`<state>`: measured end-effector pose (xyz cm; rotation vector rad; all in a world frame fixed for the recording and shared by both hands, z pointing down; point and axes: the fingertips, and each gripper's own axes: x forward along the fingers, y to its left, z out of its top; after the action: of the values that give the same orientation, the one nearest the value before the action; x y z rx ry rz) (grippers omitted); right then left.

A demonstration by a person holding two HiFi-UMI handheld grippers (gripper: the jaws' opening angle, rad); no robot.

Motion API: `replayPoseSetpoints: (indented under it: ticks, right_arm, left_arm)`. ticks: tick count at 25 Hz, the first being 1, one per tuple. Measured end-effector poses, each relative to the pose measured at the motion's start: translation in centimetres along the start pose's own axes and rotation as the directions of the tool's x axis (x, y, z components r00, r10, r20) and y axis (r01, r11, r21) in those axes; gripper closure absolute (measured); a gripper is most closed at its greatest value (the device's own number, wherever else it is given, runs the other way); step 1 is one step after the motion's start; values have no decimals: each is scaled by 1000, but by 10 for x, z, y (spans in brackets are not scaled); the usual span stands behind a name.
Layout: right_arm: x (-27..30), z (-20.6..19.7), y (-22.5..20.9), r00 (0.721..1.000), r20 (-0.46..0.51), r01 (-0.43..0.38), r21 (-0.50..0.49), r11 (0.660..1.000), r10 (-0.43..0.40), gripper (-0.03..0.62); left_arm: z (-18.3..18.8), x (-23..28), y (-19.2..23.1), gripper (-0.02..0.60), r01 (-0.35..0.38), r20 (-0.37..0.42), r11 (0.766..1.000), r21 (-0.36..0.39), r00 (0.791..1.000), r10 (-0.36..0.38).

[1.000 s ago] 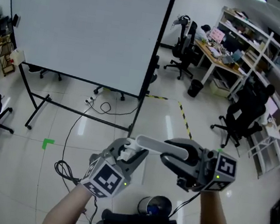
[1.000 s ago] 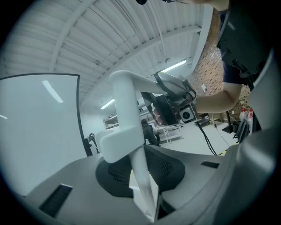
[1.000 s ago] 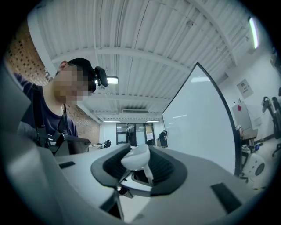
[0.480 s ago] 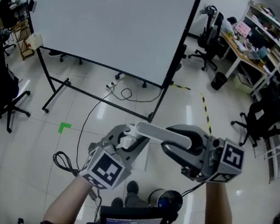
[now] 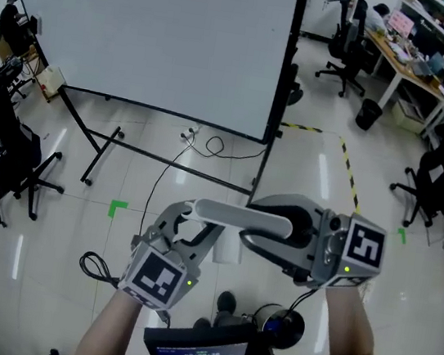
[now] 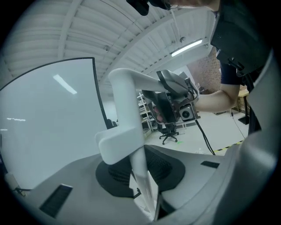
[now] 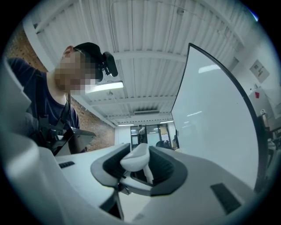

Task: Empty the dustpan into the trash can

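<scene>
1. Glossy pale floor (image 5: 50,221) runs through an office with a wheeled whiteboard (image 5: 161,31) ahead, black office chairs (image 5: 6,157) at the left and a cluttered desk (image 5: 411,73) at the far right.
2. A small black bin (image 5: 369,113) stands on the floor beside that desk, well apart from both grippers. What is in it cannot be made out.
3. The dustpan (image 5: 228,248) is up in the air in front of the person, its white handle (image 5: 233,215) lying roughly level between the two grippers. The inside of the pan does not show.
4. The left gripper (image 5: 193,224) has its jaws narrow, pinched on a thin white part of the dustpan just below the handle's bend.
5. The right gripper (image 5: 253,233) has its jaws wider, clasped round the rounded end of the handle.
6. A dark round can (image 5: 282,325) sits low by the person's shoe with something blue at its rim. What it is cannot be told.
</scene>
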<state>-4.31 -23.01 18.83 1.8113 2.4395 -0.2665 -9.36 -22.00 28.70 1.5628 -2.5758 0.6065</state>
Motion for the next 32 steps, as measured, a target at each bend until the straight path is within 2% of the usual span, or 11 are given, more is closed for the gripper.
replayPoseSetpoints:
  ticks: [6,14,18,23,28,32]
  right_arm:
    - [-1,-3,-21,994,15,-109,58,992,108,439]
    - [22,-8,-36,975,15,-222,38,974,222,438]
    - [34,-5,-41,970,39,-243,16,970,242,437]
    - [42,-6,-40,969,-2,-249,3,969,249,439]
    - [59,-11,-42,971,-49,-236,-14,972,235,439]
    - [87,-12,-53,974,-86,-213,-16,977,211,439]
  left_arm:
    - [-1,7,21,511,-76,-44,997,-10,996,75]
    - [-14,-6,47,511,-188,-114,982,-9,976,186]
    - [-20,-12,57,511,-219,-118,976,-2,969,217]
    - [-19,-20,65,511,-241,-97,970,26,965,242]
    - [-29,-26,78,511,-241,-73,970,28,967,242]
    - [-35,-34,103,511,-219,-43,976,8,975,219]
